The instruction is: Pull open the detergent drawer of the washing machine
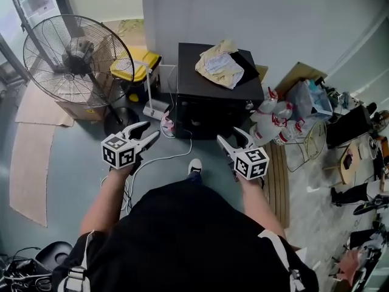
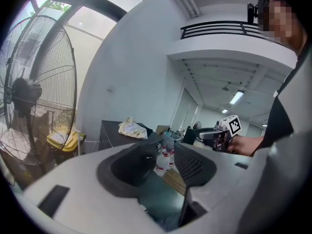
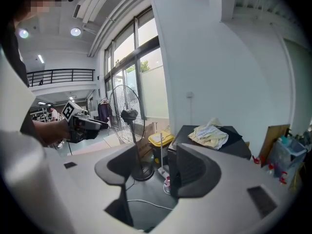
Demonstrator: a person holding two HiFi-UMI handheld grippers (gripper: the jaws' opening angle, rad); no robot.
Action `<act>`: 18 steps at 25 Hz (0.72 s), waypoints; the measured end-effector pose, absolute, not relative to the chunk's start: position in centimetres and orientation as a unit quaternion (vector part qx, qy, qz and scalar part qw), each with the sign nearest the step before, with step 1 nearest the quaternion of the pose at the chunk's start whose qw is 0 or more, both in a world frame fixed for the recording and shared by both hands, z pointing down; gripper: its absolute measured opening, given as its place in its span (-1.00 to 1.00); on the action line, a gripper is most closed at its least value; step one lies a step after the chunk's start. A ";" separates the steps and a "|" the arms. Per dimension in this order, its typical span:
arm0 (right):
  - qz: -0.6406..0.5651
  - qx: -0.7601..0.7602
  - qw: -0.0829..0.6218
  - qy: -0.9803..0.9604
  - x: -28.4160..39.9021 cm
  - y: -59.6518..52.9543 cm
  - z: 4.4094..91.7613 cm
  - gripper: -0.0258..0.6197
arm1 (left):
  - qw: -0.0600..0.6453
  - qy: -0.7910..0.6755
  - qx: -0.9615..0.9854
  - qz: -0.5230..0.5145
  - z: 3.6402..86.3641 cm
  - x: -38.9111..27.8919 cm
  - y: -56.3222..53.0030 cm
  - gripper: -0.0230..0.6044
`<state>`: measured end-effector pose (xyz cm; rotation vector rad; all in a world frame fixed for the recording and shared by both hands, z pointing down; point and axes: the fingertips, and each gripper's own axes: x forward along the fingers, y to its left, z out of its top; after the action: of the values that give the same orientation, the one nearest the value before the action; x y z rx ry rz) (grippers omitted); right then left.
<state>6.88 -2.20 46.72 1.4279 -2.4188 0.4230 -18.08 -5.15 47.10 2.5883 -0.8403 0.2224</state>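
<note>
A black box-shaped machine (image 1: 216, 96) stands against the white wall, a crumpled pale cloth (image 1: 220, 66) lying on its top. No drawer can be made out on its dark front. My left gripper (image 1: 146, 132) is open and empty, short of the machine's lower left corner. My right gripper (image 1: 234, 137) is open too, short of its lower right corner. The left gripper view looks between its open jaws toward the machine (image 2: 114, 133) and the cloth (image 2: 130, 128). In the right gripper view, the machine (image 3: 214, 147) sits just beyond the right jaw.
A large floor fan (image 1: 76, 59) stands at the left, a yellow-lidded bin (image 1: 141, 66) behind it. A white cable (image 1: 164, 160) runs over the floor by my feet. Several plastic bottles (image 1: 276, 123) and bags crowd the machine's right side, next to a wooden board (image 1: 279, 181).
</note>
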 end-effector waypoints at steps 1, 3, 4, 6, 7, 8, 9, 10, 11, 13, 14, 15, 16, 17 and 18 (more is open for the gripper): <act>0.148 0.498 0.150 -0.841 7.2 -2.5 47.0 -0.11 | 0.204 -0.301 0.928 0.080 47.2 -17.9 -5.4 -0.20; 0.152 0.500 0.147 -0.840 7.6 -3.1 47.5 -0.11 | 0.203 -0.301 0.928 0.085 47.5 -17.6 -5.9 -0.20; 0.154 0.500 0.145 -0.840 7.6 -3.4 47.8 -0.11 | 0.203 -0.300 0.928 0.089 47.6 -17.6 -6.1 -0.20; 0.154 0.498 0.145 -0.841 7.7 -3.9 48.3 -0.11 | 0.202 -0.300 0.927 0.097 48.0 -17.3 -6.5 -0.20; 0.153 0.496 0.147 -0.842 7.8 -4.1 48.5 -0.11 | 0.203 -0.300 0.927 0.099 48.1 -17.1 -6.8 -0.20; 0.152 0.495 0.148 -0.842 8.0 -4.4 48.8 -0.11 | 0.204 -0.300 0.926 0.101 48.2 -16.8 -7.2 -0.20; 0.154 0.494 0.148 -0.843 8.3 -4.8 49.0 -0.11 | 0.205 -0.300 0.926 0.103 48.4 -16.5 -7.6 -0.20; 0.156 0.494 0.148 -0.842 8.5 -5.2 49.3 -0.11 | 0.205 -0.299 0.926 0.105 48.4 -16.3 -8.0 -0.20; 0.158 0.494 0.147 -0.842 8.7 -5.7 49.5 -0.11 | 0.205 -0.299 0.926 0.108 48.5 -16.1 -8.4 -0.20; 0.162 0.493 0.147 -0.842 9.0 -6.7 49.8 -0.11 | 0.205 -0.299 0.925 0.113 48.5 -15.8 -9.4 -0.20; 0.164 0.491 0.147 -0.843 9.1 -7.2 50.0 -0.11 | 0.205 -0.299 0.925 0.114 48.6 -15.6 -9.9 -0.20; 0.165 0.490 0.148 -0.843 9.3 -7.8 50.2 -0.11 | 0.207 -0.299 0.924 0.115 48.7 -15.4 -10.4 -0.20; 0.167 0.489 0.150 -0.843 9.5 -8.3 50.4 -0.11 | 0.208 -0.300 0.924 0.116 48.8 -15.1 -11.0 -0.20; 0.169 0.487 0.152 -0.843 9.7 -8.9 50.6 -0.11 | 0.210 -0.300 0.923 0.116 48.9 -14.9 -11.6 -0.20; 0.171 0.485 0.154 -0.844 9.9 -9.5 50.8 -0.11 | 0.213 -0.300 0.922 0.117 49.1 -14.7 -12.2 -0.20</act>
<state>9.86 -9.52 50.78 1.3910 -2.4181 0.4907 -14.66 -12.23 49.09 2.5612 -0.8339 0.3245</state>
